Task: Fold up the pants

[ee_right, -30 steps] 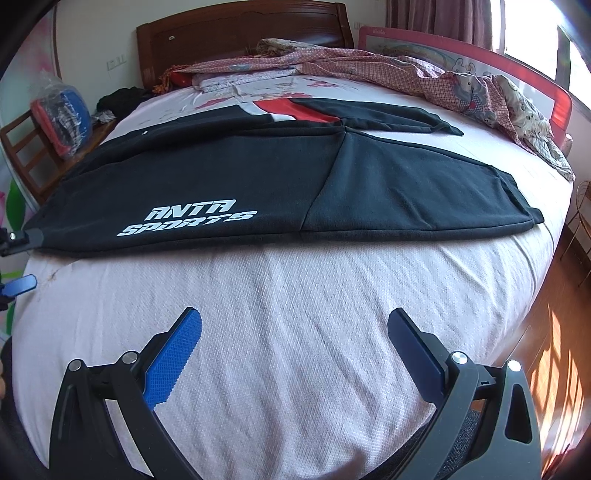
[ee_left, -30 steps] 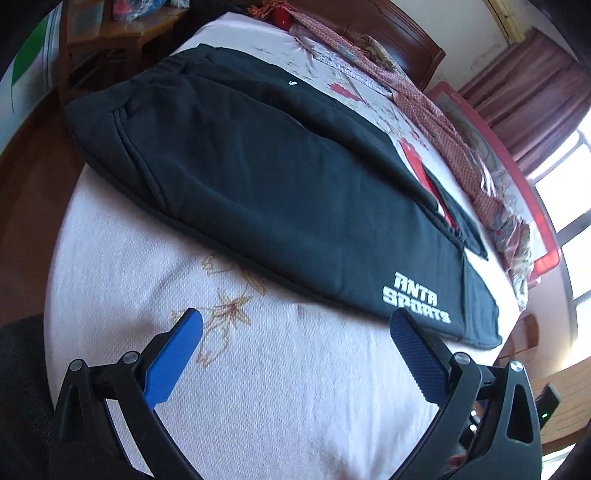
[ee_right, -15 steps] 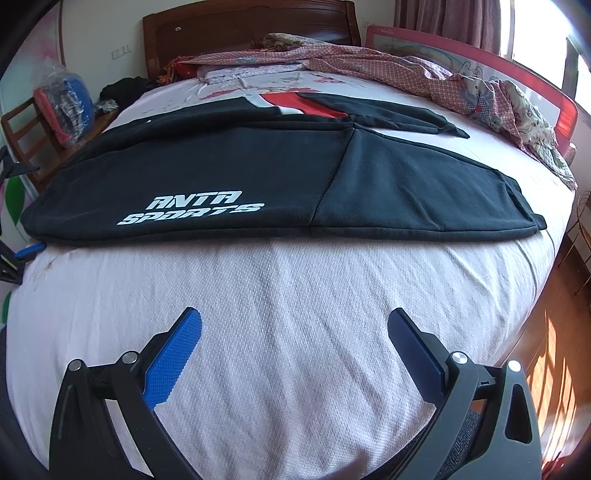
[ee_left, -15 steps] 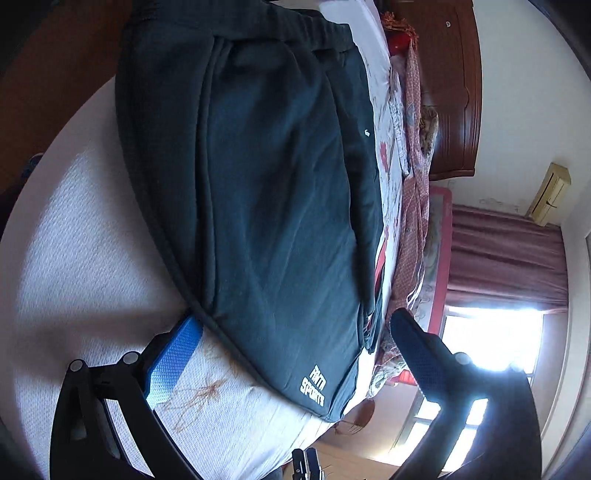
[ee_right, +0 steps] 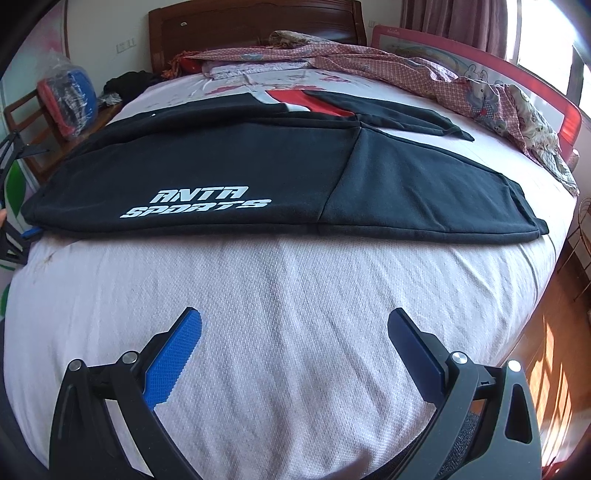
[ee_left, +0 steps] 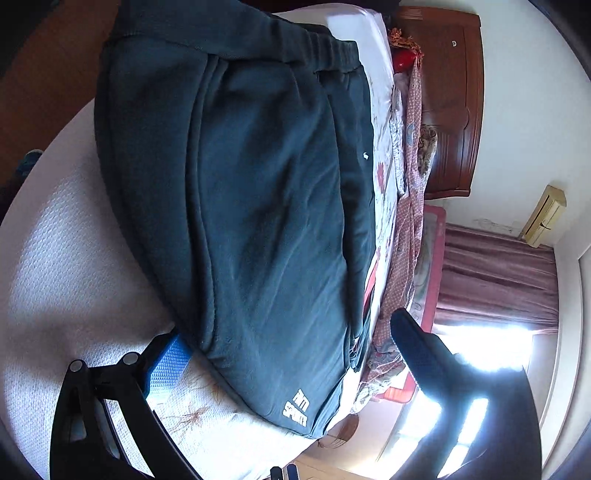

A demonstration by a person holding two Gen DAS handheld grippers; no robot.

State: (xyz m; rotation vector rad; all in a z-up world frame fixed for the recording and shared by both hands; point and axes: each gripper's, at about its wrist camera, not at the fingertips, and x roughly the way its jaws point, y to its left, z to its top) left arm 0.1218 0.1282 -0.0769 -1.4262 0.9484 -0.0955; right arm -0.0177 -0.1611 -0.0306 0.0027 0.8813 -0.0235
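your black pants (ee_right: 236, 173) lie flat across the bed (ee_right: 295, 295), folded lengthwise with one leg over the other, waistband toward the left side of the right wrist view, cuffs toward the right near the bed's edge. white print on the upper leg reads "anta sports" (ee_right: 195, 203), clear in the right wrist view; in the left wrist view the same print (ee_left: 295, 408) is small and turned on its side, only partly legible.

your right hand-held gripper (ee_right: 293, 332) hangs over bare white quilted cover, well short of the near hem of the pants, fingers wide apart, nothing between them.

your left hand-held gripper (ee_left: 286, 336) is rolled sideways at the waist end of the pants (ee_left: 258, 203). its jaws are spread wide; the blue pad (ee_left: 166, 365) sits against the mattress at the pants' edge, partly tucked under the fabric, while the other finger is raised above the cloth against window glare. the fabric runs between them, not pinched.

a second dark garment with a red panel (ee_right: 317, 103) lies just beyond the pants. a pink checked blanket (ee_right: 406, 70) is heaped along the far side by the red bed rail (ee_right: 480, 59). wooden headboard (ee_right: 255, 22) at the top. a small faded floral print marks the cover (ee_left: 192, 413) near the left gripper. no other writing readable.
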